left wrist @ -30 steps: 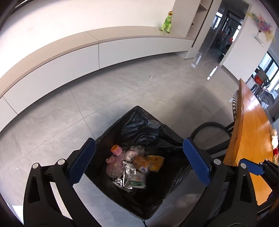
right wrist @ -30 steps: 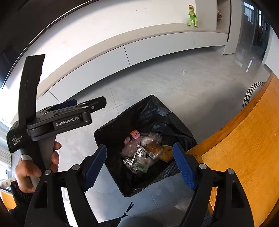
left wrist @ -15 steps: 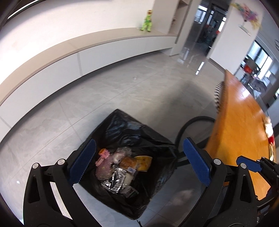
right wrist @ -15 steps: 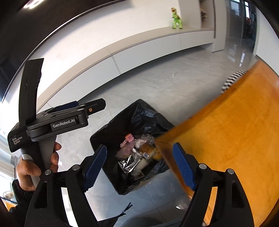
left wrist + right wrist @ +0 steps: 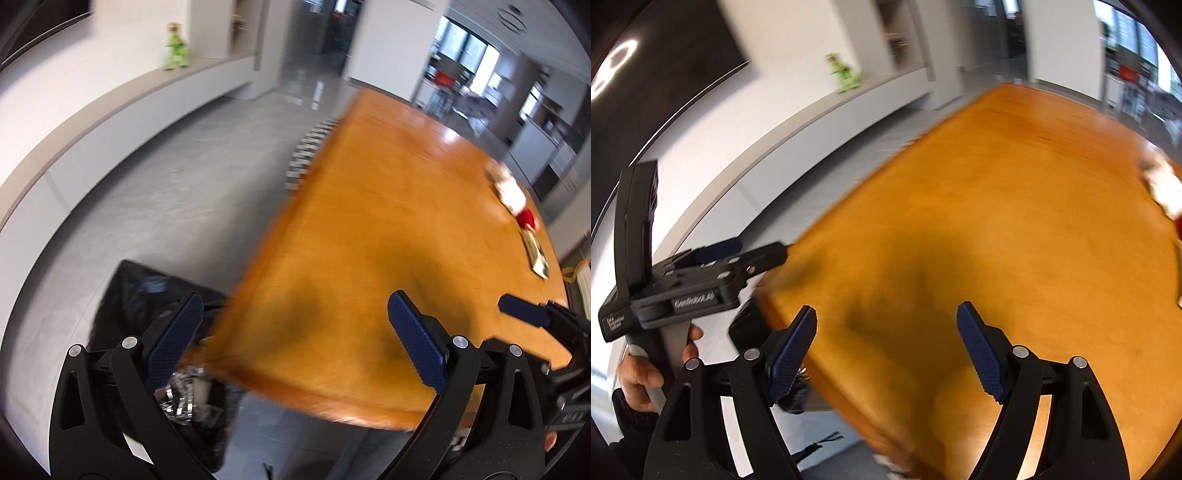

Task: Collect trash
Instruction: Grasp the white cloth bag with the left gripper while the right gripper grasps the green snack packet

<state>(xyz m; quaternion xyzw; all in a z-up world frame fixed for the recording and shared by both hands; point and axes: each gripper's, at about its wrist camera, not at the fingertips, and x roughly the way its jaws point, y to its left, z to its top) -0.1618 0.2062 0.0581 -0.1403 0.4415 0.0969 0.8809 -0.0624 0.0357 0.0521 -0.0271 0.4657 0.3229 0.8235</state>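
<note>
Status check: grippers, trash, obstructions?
Left gripper and right gripper open, empty. Trash lies across the wooden table; black bag sits beside it. Nothing blocking.

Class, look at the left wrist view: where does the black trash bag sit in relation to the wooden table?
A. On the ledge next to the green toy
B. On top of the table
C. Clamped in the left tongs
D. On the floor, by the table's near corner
D: the black trash bag stands on the grey floor, partly hidden by the corner of the wooden table, with nothing between the open left tongs.
</note>
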